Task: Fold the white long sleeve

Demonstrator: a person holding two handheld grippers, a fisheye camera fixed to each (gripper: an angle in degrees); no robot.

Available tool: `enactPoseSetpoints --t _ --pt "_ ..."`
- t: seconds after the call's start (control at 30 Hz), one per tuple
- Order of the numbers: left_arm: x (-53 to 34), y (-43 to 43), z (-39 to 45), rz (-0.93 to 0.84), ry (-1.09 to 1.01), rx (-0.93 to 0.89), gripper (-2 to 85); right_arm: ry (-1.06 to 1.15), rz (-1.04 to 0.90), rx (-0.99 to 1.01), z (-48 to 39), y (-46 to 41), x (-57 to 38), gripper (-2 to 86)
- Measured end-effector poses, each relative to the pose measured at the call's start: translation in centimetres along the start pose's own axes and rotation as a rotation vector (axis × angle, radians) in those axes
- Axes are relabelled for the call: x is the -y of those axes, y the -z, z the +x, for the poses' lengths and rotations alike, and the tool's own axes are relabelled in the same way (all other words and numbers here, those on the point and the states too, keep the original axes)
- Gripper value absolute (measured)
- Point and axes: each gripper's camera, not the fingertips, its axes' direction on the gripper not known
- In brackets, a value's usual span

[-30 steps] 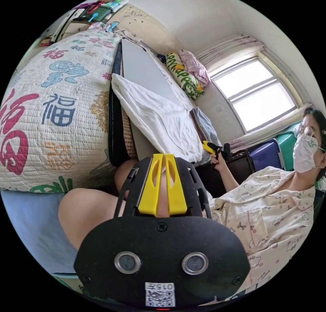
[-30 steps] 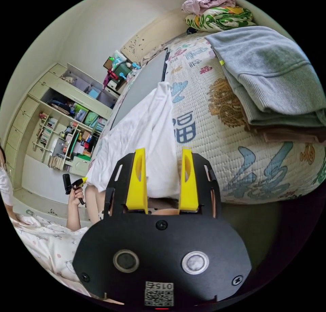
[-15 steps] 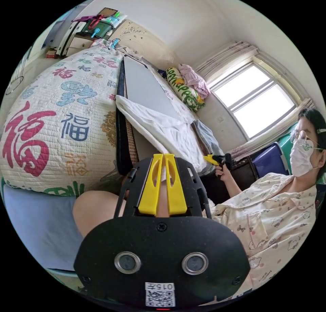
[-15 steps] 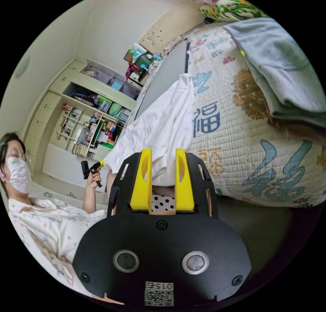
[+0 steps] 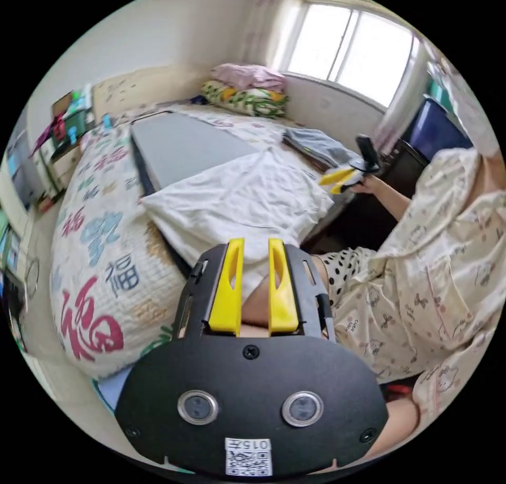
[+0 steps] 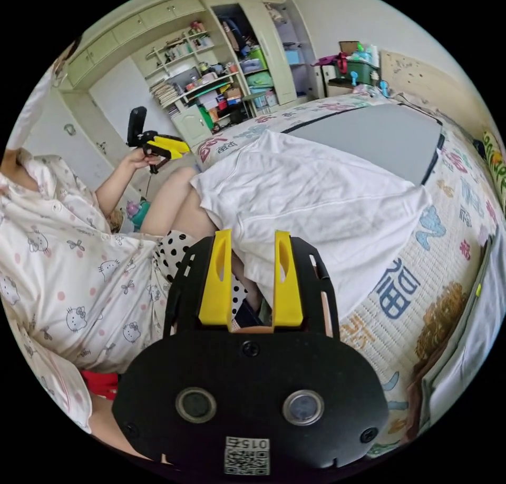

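The white long sleeve [image 5: 242,199] lies spread over a grey board [image 5: 184,144] on the bed, its near edge hanging toward the person's knees. My left gripper [image 5: 253,242] hovers just short of that near edge, jaws a little apart with nothing pinched. In the right gripper view the same garment [image 6: 316,194] covers the board [image 6: 379,134], and my right gripper [image 6: 253,234] stands open at its hanging edge, above the person's lap. Each gripper also appears in the other's view, held in a hand: the right gripper [image 5: 340,178] and the left gripper [image 6: 163,144].
A quilted bedspread [image 5: 95,231] with printed characters covers the bed. Folded grey clothes [image 5: 316,144] lie at the bed's edge, rolled quilts [image 5: 247,91] near the window. Shelving and cupboards [image 6: 211,84] line the far wall. The seated person's patterned top [image 6: 68,273] is close beside both grippers.
Both cameras have swung round and now look down on the bed. The left jaws, shut before, have parted. The right jaws stay open, slightly narrower than a second ago.
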Motion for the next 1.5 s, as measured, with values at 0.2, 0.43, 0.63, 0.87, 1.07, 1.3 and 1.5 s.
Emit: enactPoseSetpoints --t 0.2,0.43,0.63,0.87,1.07,1.3,1.5 --pt "4.5 -6.0 2.0 -0.185 -0.202 -0.115 11.0 0.061 -0.116 -0.055 -2.1 -2.7 -1.1 11.8" --pt "6.6 -8.6 2.6 -0.347 -0.261 -0.086 10.3 -0.014 -0.101 -0.143 -3.0 -5.0 -3.6 6.4" --pt "7.2 -8.2 2.7 -0.378 -0.276 -0.022 1.7 -0.024 -0.127 -0.117 -3.4 -5.3 -3.2 -0.5" --pt "8.3 -6.2 1.5 -0.354 -0.293 -0.142 0.2 0.04 -0.141 -0.081 -4.5 -4.8 -1.6 -0.9" --pt "11.6 -3.2 -5.5 -0.187 -0.152 -0.27 -0.1 0.04 -0.021 -0.042 -0.9 -1.5 2.5 -0.9" --pt "23.2 -3.1 -16.0 -0.029 -0.028 -0.081 0.1 -0.04 0.085 -0.276 9.4 1.4 18.2 -0.8" --pt "29.0 -2.3 -20.9 0.39 0.372 0.258 4.5 -0.37 0.584 -0.413 14.6 5.9 26.9 2.9"
